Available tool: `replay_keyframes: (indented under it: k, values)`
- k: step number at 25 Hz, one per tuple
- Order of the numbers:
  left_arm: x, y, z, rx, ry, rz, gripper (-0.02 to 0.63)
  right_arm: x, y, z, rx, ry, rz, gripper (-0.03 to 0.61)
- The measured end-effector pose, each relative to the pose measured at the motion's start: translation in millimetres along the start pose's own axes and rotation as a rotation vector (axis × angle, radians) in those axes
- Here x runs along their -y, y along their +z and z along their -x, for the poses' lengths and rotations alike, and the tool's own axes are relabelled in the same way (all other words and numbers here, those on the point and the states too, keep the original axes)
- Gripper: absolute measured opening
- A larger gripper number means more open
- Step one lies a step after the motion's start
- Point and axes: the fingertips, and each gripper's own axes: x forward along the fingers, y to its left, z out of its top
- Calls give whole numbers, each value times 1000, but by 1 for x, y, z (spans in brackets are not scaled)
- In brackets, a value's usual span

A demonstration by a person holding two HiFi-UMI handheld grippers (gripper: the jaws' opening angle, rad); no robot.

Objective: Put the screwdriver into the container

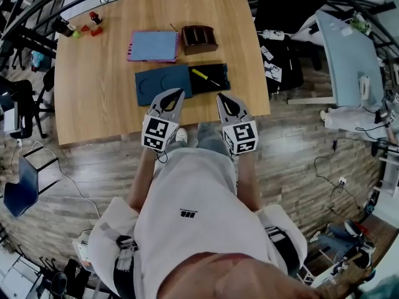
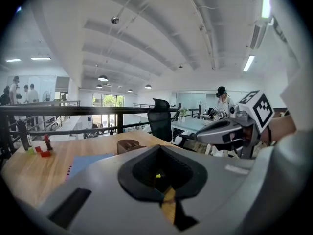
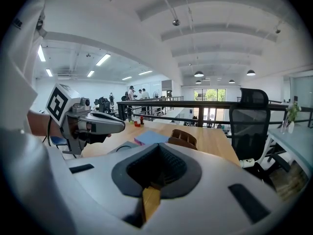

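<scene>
Screwdriver (image 1: 205, 76) with a yellow handle is shown plainly by the head view alone. It is laid on a black tray (image 1: 202, 88) near the front edge of the table (image 1: 100, 98), well apart from the brown container (image 1: 199, 39) farther back. In the left gripper view only a yellow speck is glimpsed through the opening behind the jaws, and the right gripper view gives the container and a blue notebook (image 3: 149, 137) instead. The left gripper (image 1: 179, 93) and right gripper (image 1: 221, 96) are held side by side just short of the tray. Each is shown clenched on nothing in its own view.
</scene>
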Motion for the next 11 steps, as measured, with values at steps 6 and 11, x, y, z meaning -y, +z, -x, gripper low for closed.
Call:
replay_keyframes:
  k: [6,11]
  values:
    - [-1,-1,-4,-9,-6,9,6,0,4,-7,2,9,5,-5]
    - [-5,-1,-11,-12,-5,10,5,5,4,-12,-5,13,7,-5]
